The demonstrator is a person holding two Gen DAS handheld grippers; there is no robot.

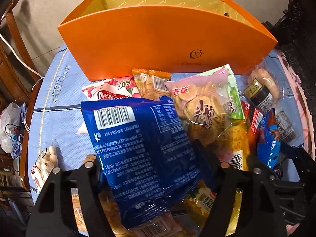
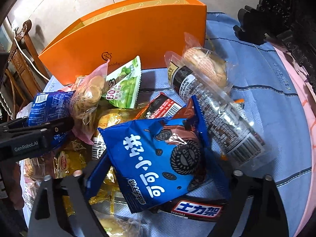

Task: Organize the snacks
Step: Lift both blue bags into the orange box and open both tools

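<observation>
A heap of snack packets is spread over a pale blue cloth [image 1: 59,118], with an open orange box [image 1: 158,37] standing at the far side; a monogram and a script name are printed on its front, too small to be read. A dark carved piece of furniture [image 2: 286,19] is seen at the right and a wooden chair [image 1: 13,39] at the left.

The left gripper [image 1: 150,164] is held over a dark blue packet [image 1: 138,148], turned barcode-up; the packet lies between the spread jaws, and whether the pads press it cannot be told. Beside it lie a clear cookie bag [image 1: 201,114] with Chinese writing and a red and white pouch [image 1: 112,90] marked "50%".

The right gripper [image 2: 158,172] is set with its jaws apart around a blue cookie packet [image 2: 158,158] printed with chocolate sandwich biscuits; no pressing is evident. A "士力架" bar [image 2: 197,211] lies partly under it, a green pouch [image 2: 124,86] marked "50%" farther off, and a clear biscuit tube [image 2: 217,114] to the right. "GenRobot.AI" is read on the other gripper's side.
</observation>
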